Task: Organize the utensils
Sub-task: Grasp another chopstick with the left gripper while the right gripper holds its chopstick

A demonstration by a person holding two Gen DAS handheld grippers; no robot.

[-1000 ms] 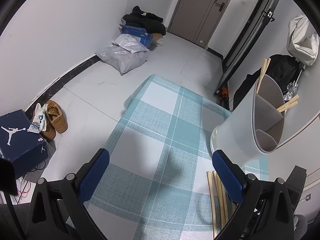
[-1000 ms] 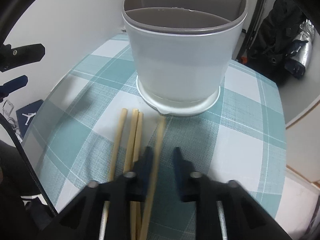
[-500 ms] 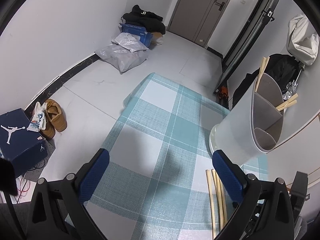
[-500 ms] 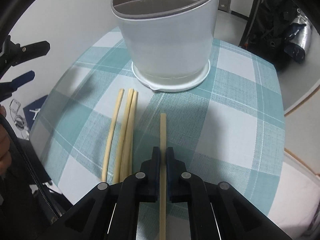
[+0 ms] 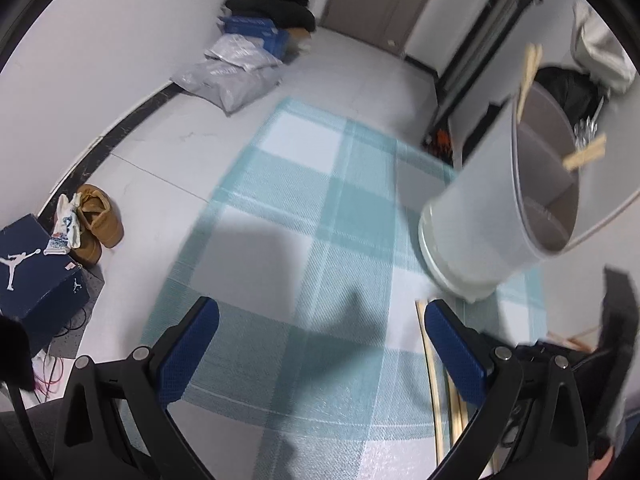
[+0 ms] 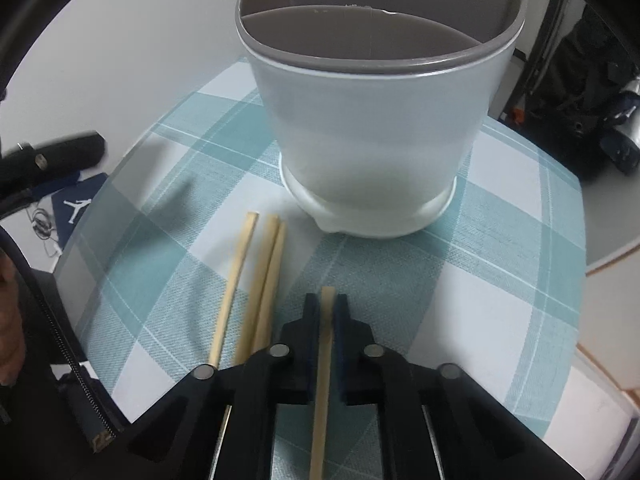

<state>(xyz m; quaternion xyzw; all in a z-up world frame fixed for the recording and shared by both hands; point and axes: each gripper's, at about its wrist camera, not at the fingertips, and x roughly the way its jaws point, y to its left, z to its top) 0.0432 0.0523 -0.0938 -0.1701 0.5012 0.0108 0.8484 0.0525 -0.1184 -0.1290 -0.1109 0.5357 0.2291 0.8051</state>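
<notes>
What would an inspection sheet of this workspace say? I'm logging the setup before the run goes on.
Surface: teal-and-white checked tablecloth.
Job's things: white divided utensil holder, upright; three pale wooden chopsticks lying loose beside it.
Clutter: nothing seen on the table.
Grippers: right hand-held gripper shut on a fourth wooden chopstick; left hand-held gripper open, holding nothing.
Cables: thin wires on the floor.
Surroundings: navy shoebox, tan shoes, grey bags.

The table (image 6: 500, 280) carries a teal-and-white checked cloth (image 6: 380, 264). A white holder (image 6: 372, 132) stands upright on the cloth. Three chopsticks (image 6: 256, 280) lie flat just beside the holder base, roughly parallel.
</notes>
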